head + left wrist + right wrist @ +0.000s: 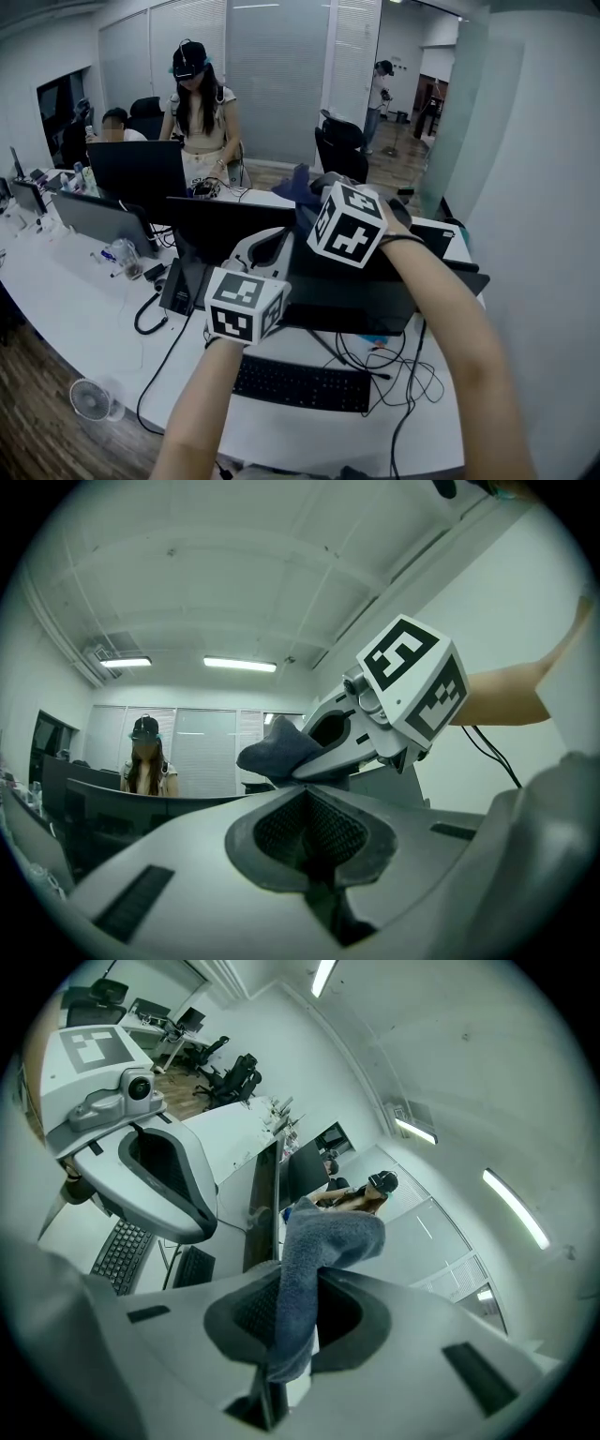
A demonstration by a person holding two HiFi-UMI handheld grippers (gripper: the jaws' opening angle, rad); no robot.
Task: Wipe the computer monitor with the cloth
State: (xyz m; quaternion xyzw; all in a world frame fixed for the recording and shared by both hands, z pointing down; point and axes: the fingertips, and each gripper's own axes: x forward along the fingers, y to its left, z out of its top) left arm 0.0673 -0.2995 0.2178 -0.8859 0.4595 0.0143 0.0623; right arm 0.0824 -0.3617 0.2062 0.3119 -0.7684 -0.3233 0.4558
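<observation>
Above the top edge of the monitor [347,295], the right tongs [295,1283] are clamped on a blue-grey cloth [323,1241]. The cloth is pinched between the two pads, with its free end bunched up and sticking out past the tips. From the right gripper view the monitor shows edge-on as a thin dark strip just behind the cloth; whether the cloth actually touches it is hard to tell from here.

The left tongs [307,808] are on the near side of the monitor, towards its left part and lower than the right ones. Their jaws are pressed together with nothing between them. They point up at the right tongs, which are near but apart from them.

A black keyboard [300,382] lies on the white desk [84,309] on the near side of the monitor, with loose cables beside it. Beyond the monitor, across the desk, a person [199,103] stands wearing a head-mounted rig, behind another dark screen. A small fan [92,400] sits on the wooden floor, well to the left of the monitor.
</observation>
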